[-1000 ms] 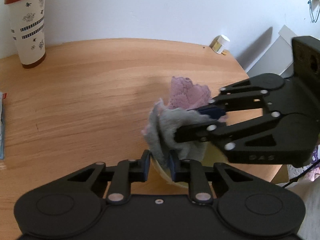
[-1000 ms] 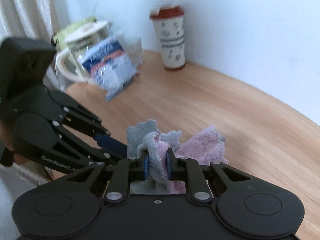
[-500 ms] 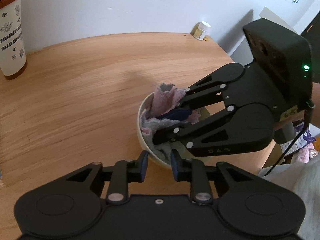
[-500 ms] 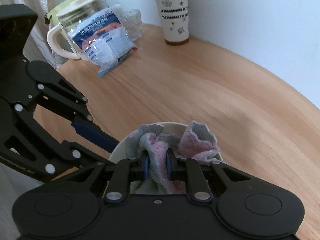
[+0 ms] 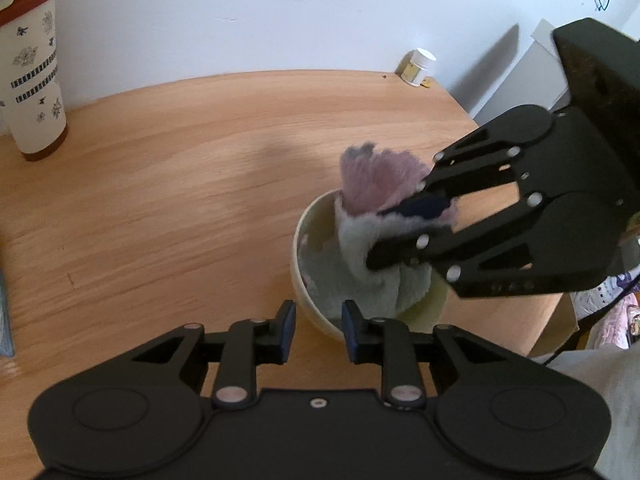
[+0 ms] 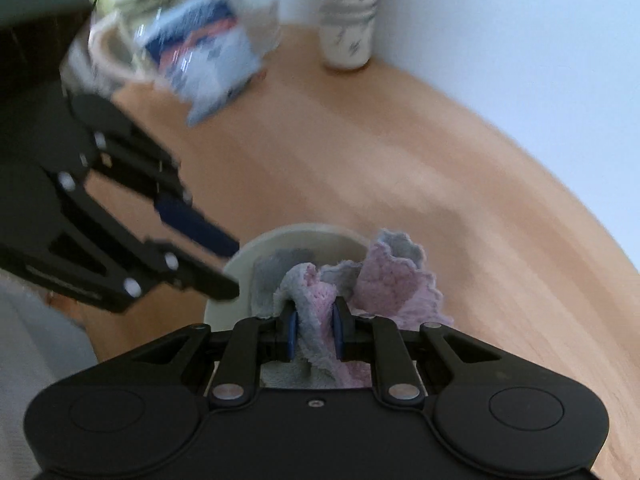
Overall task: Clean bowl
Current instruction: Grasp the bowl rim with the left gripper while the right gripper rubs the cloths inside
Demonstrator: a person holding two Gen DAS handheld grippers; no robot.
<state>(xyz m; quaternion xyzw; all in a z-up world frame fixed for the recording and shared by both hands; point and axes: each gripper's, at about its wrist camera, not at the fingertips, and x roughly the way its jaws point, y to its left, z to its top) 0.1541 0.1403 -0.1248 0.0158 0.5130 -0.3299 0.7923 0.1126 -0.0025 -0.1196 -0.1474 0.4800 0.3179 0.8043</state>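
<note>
A cream bowl point(image 5: 298, 248) point(image 6: 280, 232) stands on the wooden table near its right edge. My left gripper point(image 5: 319, 320) point(image 6: 236, 270) straddles the bowl's near rim, one pad outside and one inside, holding it. From the right, my right gripper point(image 5: 384, 236) point(image 6: 314, 320) reaches down into the bowl, shut on a bunched pink and grey cloth point(image 5: 372, 276) point(image 6: 396, 280). The cloth's grey part lies against the inside of the bowl and its pink end sticks up over the far rim. The right wrist view is blurred.
A tall patterned tumbler with a brown lid point(image 5: 34, 80) point(image 6: 348, 20) stands at the back by the wall. A small white jar point(image 5: 418, 66) sits at the far corner. A pitcher and a blue-and-white packet point(image 6: 200, 60) stand beyond the left gripper. The table edge point(image 5: 520, 344) runs close on the right.
A second ago the cloth hid most of the bowl. The bowl's opening has since come into view, and the right gripper has swept the cloth round inside it, toward the right.
</note>
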